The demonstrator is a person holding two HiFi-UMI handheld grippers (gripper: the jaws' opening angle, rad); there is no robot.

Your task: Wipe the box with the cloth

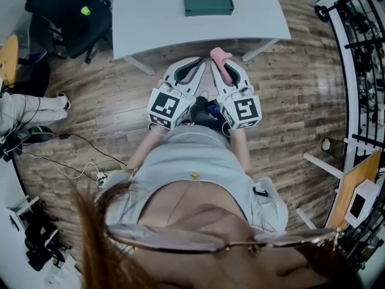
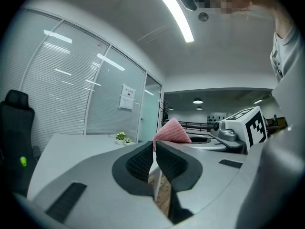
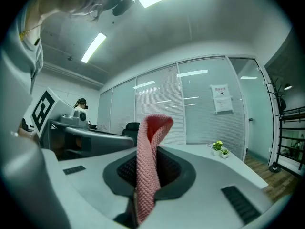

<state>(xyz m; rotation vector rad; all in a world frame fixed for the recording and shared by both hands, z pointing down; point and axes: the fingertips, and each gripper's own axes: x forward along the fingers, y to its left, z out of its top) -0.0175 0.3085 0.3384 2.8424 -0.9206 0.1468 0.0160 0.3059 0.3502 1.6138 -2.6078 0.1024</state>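
While my right fingers [image 3: 168, 171] pinched the pink cloth [image 3: 145, 175] short of the box [image 1: 208, 2], left fingers [image 2: 138, 162] shut empty, its loose fold could slip free mid-wipe.

the cloth [image 3: 145, 175] is pink and ribbed, the box [image 1: 208, 2] dark green, the table [image 1: 150, 17] pale grey.

A flat, dark green rectangular box [image 1: 208, 2] lies on the pale bench [image 1: 150, 23]. Well apart from it, short of the bench's near edge, the pink knitted cloth [image 1: 220, 56] stands folded and upright, pinched between the fingers [image 3: 169, 168] of the right gripper [image 1: 225, 67].
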